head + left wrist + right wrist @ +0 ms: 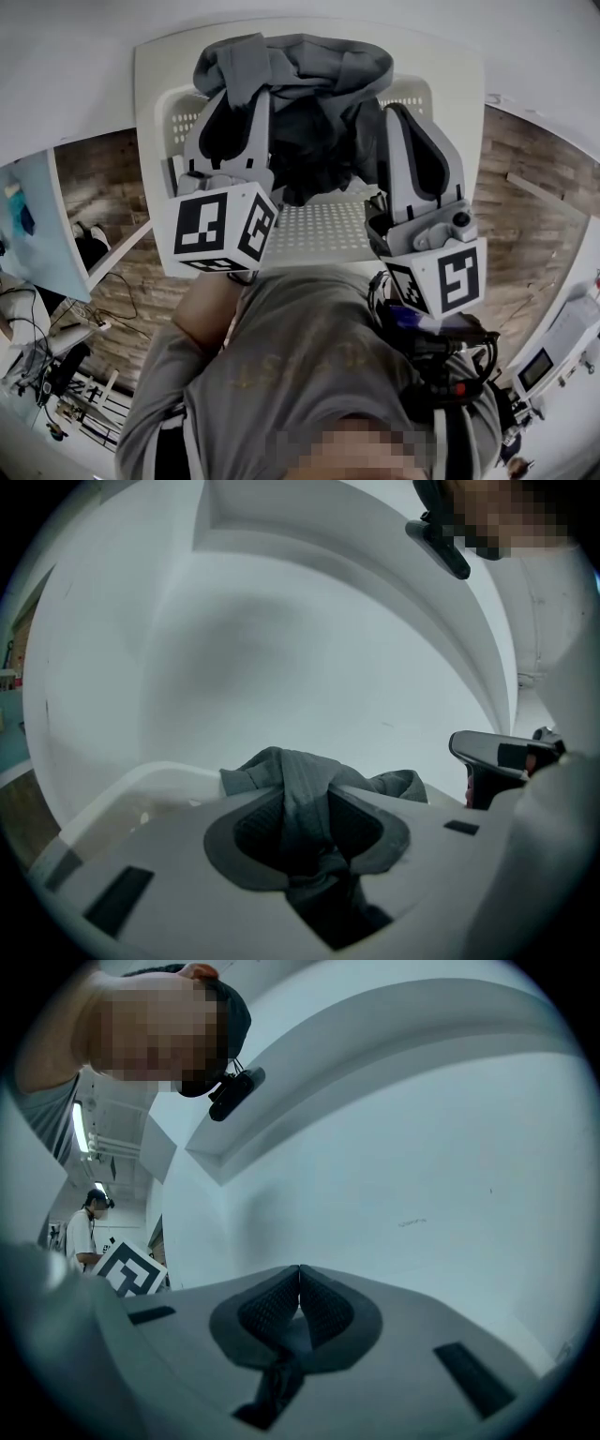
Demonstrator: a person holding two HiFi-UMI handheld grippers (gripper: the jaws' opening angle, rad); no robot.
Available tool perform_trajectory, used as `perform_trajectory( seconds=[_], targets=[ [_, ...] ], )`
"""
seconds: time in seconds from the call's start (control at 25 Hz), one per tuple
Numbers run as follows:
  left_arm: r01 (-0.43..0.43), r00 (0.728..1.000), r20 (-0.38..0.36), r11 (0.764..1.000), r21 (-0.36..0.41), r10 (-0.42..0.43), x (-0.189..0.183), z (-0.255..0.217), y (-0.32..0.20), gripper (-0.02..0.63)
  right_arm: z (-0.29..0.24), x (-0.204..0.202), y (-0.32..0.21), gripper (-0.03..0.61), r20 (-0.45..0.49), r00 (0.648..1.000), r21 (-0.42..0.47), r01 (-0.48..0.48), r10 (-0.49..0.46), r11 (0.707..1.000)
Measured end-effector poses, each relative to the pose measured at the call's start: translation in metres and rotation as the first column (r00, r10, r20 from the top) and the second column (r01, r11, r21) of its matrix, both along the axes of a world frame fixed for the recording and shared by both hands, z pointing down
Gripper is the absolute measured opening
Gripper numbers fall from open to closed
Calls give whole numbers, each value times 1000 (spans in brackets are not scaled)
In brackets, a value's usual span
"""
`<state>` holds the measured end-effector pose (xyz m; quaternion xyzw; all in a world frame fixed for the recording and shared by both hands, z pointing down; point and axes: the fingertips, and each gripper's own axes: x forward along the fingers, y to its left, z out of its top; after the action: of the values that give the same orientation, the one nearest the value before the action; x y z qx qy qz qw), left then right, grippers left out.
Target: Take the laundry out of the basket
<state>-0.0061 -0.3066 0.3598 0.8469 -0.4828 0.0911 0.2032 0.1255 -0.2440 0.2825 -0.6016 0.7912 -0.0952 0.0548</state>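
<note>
A grey garment (291,70) hangs bunched above the white perforated basket (323,230), which looks bare inside where its floor shows. My left gripper (242,94) is shut on a fold of that garment (309,780), and the cloth fills the gap between the pads of this gripper (307,832). My right gripper (401,117) is raised beside the garment's right side. Its jaws (299,1283) meet tip to tip with nothing between them. Both gripper views look up at a pale ceiling.
The basket stands on a white surface (145,56) over a wood floor (103,169). Cables and gear (42,366) lie at the lower left, and a white machine (553,356) stands at the lower right. Another person (89,1227) stands far off.
</note>
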Motion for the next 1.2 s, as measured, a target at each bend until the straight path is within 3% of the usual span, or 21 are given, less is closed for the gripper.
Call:
perform_trajectory(
  seconds=[0.4, 1.2],
  targets=[
    [-33, 999, -16, 998, 55, 34, 2, -17, 12, 63, -15, 7, 19, 8, -22, 999, 30, -40, 41, 999],
    [-95, 993, -42, 972, 216, 107, 20, -97, 70, 54, -55, 27, 96, 8, 0, 995, 146, -99, 100, 984]
  ],
)
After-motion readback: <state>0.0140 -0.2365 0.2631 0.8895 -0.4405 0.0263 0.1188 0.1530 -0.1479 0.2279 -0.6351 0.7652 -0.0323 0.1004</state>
